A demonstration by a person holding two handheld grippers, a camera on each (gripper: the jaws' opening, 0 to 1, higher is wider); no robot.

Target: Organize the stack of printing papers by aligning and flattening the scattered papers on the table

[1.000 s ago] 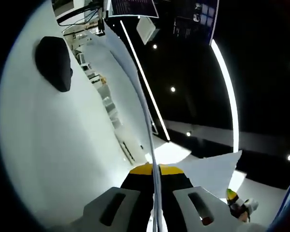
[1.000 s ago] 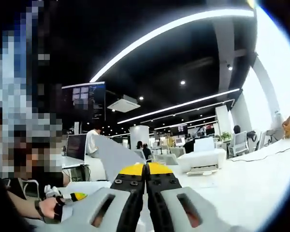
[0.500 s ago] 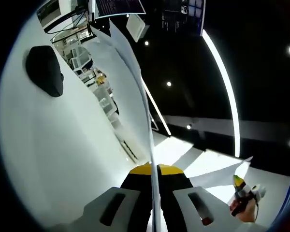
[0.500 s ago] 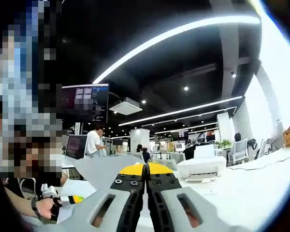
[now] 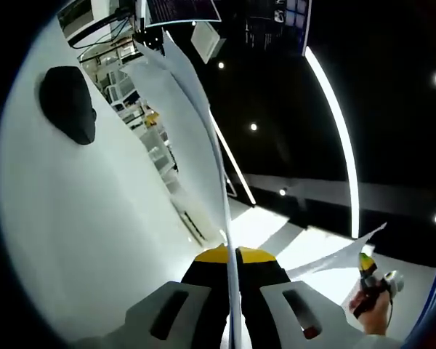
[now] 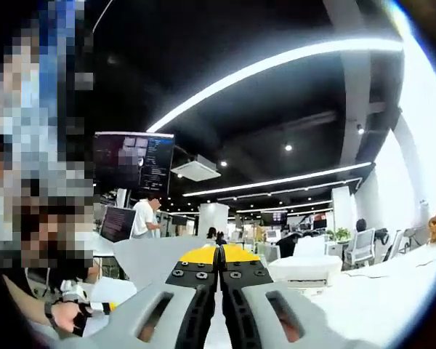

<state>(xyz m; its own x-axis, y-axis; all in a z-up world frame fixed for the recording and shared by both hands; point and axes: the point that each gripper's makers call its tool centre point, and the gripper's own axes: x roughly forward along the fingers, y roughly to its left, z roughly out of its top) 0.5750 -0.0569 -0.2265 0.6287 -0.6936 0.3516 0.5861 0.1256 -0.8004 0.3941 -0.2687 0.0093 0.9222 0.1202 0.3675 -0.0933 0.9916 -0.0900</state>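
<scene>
Paper (image 5: 203, 145) is pinched edge-on in both closed grippers, left (image 5: 232, 254) and right (image 6: 219, 254); it should be lowered level onto the worktop (image 5: 80, 218).

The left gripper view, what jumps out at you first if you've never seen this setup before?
A thin white sheet of paper, seen edge-on, rises from between the closed yellow-tipped jaws of the left gripper and cuts the picture in two. To its left lies the bright white table with a black computer mouse on it. At the lower right, a hand holds the right gripper at the paper's far corner.
</scene>
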